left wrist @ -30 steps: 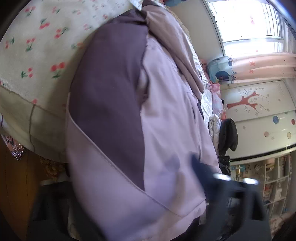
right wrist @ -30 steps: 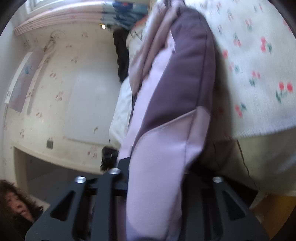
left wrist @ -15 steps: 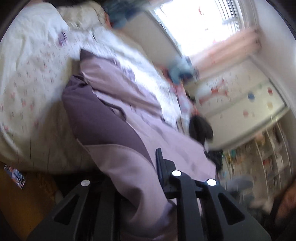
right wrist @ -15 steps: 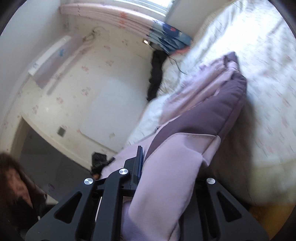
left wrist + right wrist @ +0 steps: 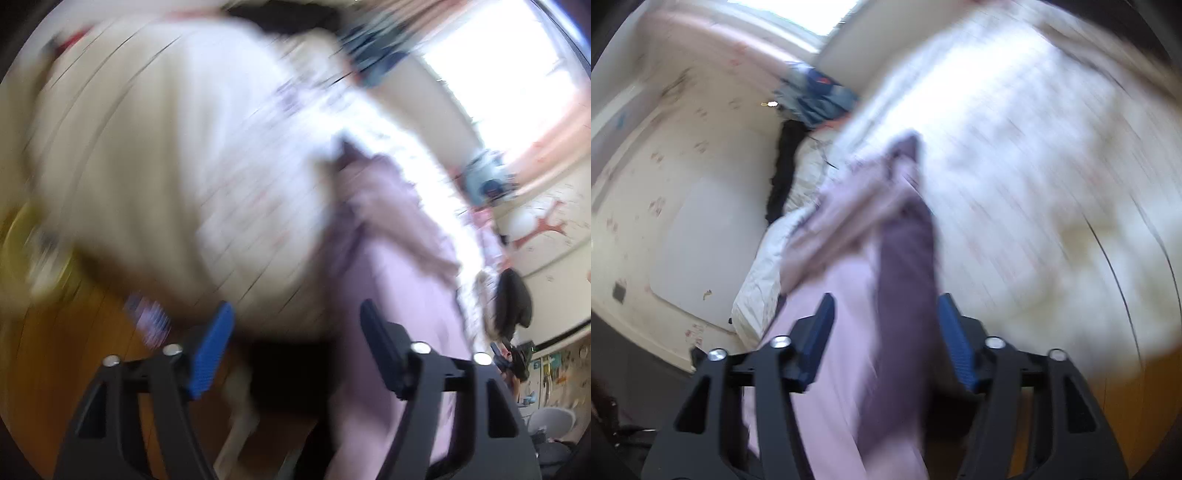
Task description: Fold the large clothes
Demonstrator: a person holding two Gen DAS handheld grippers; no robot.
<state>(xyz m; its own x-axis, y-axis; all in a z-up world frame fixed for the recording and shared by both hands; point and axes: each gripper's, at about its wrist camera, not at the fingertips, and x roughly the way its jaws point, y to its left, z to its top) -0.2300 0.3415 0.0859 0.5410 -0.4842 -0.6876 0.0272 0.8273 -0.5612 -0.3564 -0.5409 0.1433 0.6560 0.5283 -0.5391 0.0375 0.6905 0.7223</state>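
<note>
A: Left hand-held gripper (image 5: 295,332) has its jaws spread wide with only the bed edge and dark gap between them; the lilac and purple jacket (image 5: 399,295) passes by its right finger (image 5: 384,350), and through the blur I cannot tell whether it touches

B: And the right hand-held gripper (image 5: 882,332)?

A: Its jaws are apart too, the jacket (image 5: 886,295) running between them, not pinched as far as I can see; the garment stretches away across the bed (image 5: 1034,147) and hangs off the near edge

B: What could go wrong?

A: With neither gripper clamped, I judge the overhanging part may drag the jacket down towards the wooden floor (image 5: 74,350). Both views are smeared, so a fast grab could catch one layer only and spoil the fold
</note>
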